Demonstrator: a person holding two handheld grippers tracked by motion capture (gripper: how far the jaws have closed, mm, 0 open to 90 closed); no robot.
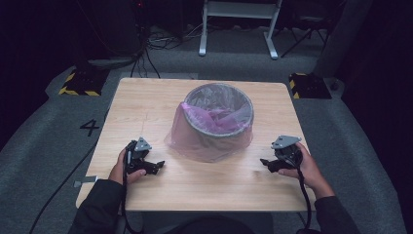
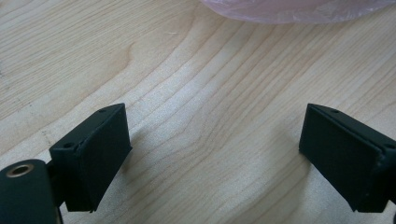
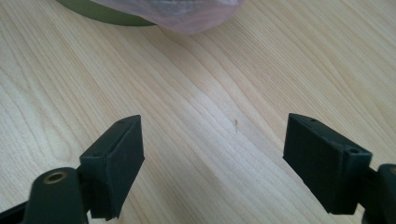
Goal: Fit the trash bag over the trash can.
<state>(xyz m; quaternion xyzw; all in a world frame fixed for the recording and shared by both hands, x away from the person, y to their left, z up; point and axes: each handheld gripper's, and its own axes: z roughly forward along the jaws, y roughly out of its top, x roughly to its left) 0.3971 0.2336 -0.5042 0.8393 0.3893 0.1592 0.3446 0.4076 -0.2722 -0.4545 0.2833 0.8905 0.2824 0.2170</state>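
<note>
Both tongs, left tongs and right tongs, rest low on the table, wide open, holding nothing. Between them stands the bin, its pink bag draped over the rim. Each should pinch loose film near the rim, avoiding the rigid wall.

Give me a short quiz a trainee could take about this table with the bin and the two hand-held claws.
1. True or false: the pink bag is folded over the rim of the round bin and hangs down its outside.
2. Which claw holds something? A) left claw B) right claw C) neither
3. Fill in: both claws sit low over the wooden ___, one on each side of the bin.

Key:
1. True; the bag drapes down to the tabletop.
2. C; in both gripper views the jaws stand wide apart with bare wood between them.
3. table
</note>
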